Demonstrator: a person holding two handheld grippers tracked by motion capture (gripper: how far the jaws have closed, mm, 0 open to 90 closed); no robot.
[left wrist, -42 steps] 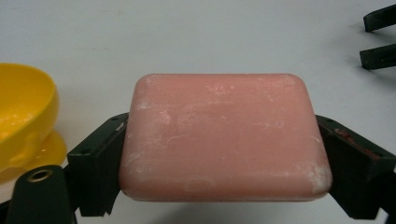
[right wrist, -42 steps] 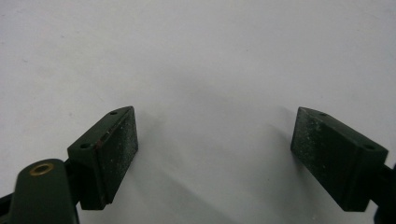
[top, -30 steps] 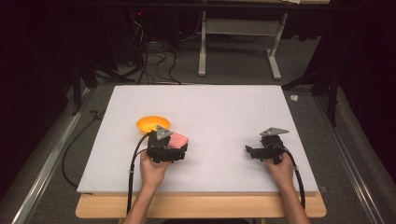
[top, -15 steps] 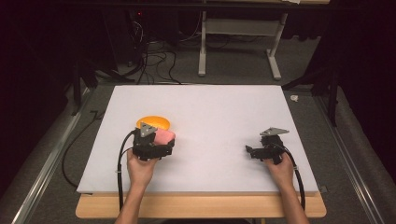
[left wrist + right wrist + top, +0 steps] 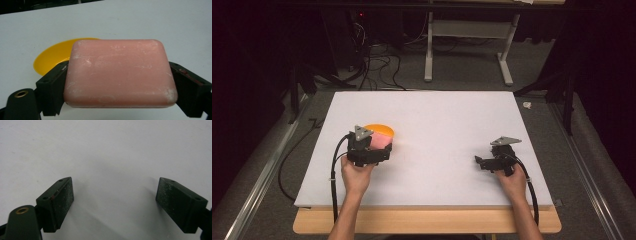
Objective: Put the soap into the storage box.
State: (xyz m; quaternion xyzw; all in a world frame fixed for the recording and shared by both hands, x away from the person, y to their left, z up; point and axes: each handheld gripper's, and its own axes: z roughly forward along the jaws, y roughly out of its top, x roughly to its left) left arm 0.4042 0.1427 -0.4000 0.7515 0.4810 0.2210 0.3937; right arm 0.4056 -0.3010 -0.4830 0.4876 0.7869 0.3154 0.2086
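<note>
I have the left gripper [image 5: 379, 145] clamped on a pink bar of soap [image 5: 120, 73]; in the left gripper view both black jaws press flat against the short ends of the bar, which sits level between them with its broad, scuffed face up. From the high view the soap [image 5: 381, 141] is held at the near-left part of the white board [image 5: 437, 125], right at the near edge of a yellow dish [image 5: 379, 131]. In the left gripper view the dish [image 5: 53, 58] lies on the board just behind and to the left of the bar, partly hidden by it; I cannot tell whether the soap touches the dish or hangs above it. My left hand [image 5: 357, 175] grips the tool from the near side, its cable looping down along the forearm.

The right gripper [image 5: 482, 162] is well apart, over the near-right part of the board, with my right hand [image 5: 512, 182] behind it. In the right gripper view its jaws stand wide, with bare white board [image 5: 112, 157] between them and nothing held. The board rests on a wooden table [image 5: 427, 222] whose front edge shows below it
</note>
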